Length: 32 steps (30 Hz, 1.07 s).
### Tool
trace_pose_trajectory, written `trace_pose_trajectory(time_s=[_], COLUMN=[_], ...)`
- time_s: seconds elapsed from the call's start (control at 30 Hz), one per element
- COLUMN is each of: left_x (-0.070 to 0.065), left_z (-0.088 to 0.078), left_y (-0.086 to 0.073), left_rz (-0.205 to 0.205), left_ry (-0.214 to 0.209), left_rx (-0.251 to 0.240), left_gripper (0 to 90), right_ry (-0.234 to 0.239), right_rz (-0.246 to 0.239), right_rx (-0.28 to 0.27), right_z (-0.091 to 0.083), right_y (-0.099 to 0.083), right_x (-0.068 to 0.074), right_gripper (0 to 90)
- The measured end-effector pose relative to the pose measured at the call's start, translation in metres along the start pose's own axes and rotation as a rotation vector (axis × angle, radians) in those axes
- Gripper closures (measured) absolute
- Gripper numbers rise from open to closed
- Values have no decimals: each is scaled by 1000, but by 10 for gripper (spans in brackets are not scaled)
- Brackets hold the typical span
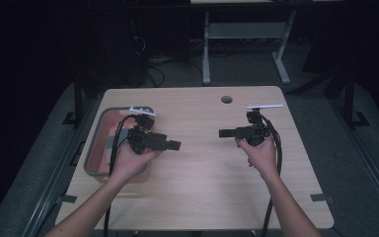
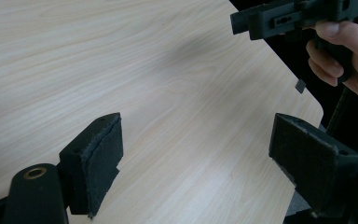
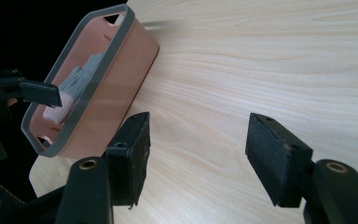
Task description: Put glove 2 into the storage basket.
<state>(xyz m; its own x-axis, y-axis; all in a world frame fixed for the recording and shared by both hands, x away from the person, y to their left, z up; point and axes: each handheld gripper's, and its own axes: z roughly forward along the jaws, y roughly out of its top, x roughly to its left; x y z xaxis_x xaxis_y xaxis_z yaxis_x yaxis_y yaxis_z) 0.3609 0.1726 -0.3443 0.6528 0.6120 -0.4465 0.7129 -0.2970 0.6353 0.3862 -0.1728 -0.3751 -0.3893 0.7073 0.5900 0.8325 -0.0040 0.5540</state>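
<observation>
Right now I hold my left gripper (image 1: 176,145) above the left part of the wooden table (image 1: 202,187), its jaws pointing toward the middle. In the left gripper view the two black padded jaws stand wide apart with only bare wood grain between them, so this tool is released and grasps nothing. My left hand (image 1: 131,160) wraps its body from below, and its cable trails back along my forearm.

My right gripper (image 1: 223,133) hangs over the right part of the table and points back at the left one, so the two face each other, well apart, with bare tabletop between their tips. In the right gripper view its jaws are likewise spread with nothing between the pads (image 3: 137,158); it too is released. My right hand (image 1: 260,153) grips it from underneath.

The nearest thing to my tools is a pink bin with a grey rim (image 1: 94,143), standing at the left edge of the table, just beside and partly under my left hand. In the right gripper view the bin (image 3: 116,88) holds something pale, cloth-like and crumpled; what exactly I cannot tell.

A round cable hole (image 1: 226,99) sits near the far edge of the table.
</observation>
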Motion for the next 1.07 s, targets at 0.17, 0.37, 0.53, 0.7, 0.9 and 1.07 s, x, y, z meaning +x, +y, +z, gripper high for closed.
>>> trace_pose_trajectory(time_s=[0.17,0.37,0.53,0.7,0.9,1.07], left_x=[-6,-14,-22,-28,-34,-38], left_z=[6,14,20,28,41,49], left_y=[0,-1,-3,-7,-12,-16], left_rz=[10,28,35,47,50,55], left_ry=[-15,-31,-48,-63,-81,-94], left_rx=[6,17,20,31,57,69], left_gripper=[174,174,174,174,175,174], right_ry=[-10,-27,-37,-46,-39,-55], right_rz=[14,23,40,52,74,81], right_rx=[-5,-1,-9,-7,-26,-22], right_z=[-6,-13,-18,-23,-32,-37], right_y=[-4,-11,-18,-23,-30,-37], right_x=[-7,-16,-23,-30,-39,-47], right_gripper=[394,388,387,381,380,374])
